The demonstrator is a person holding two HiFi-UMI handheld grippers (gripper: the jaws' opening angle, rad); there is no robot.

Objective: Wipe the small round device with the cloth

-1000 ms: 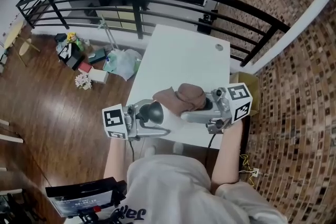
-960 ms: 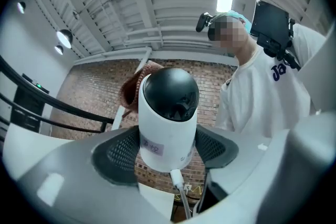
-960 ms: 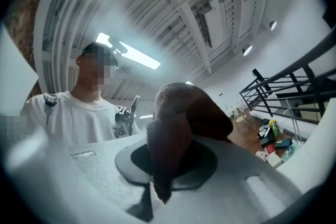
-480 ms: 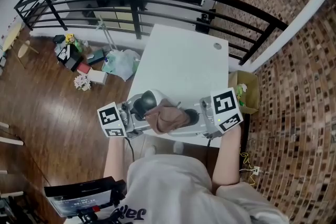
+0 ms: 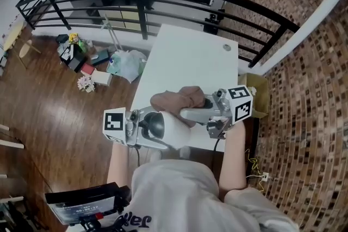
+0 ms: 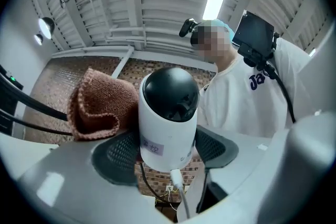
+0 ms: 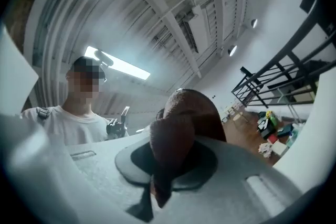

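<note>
Clamping the device (image 6: 169, 113), a smooth white cylinder with glossy black dome, the left gripper (image 6: 167, 150) holds it just beside the bunched brown knit cloth (image 7: 181, 123) pinched in the jaws of the right gripper (image 7: 167, 162).

The white cylindrical device (image 5: 154, 126) with a glossy black dome is held tilted above the near edge of the white worktop (image 5: 190, 57), the bunched brown knitted cloth (image 5: 176, 99) just beyond it.
</note>
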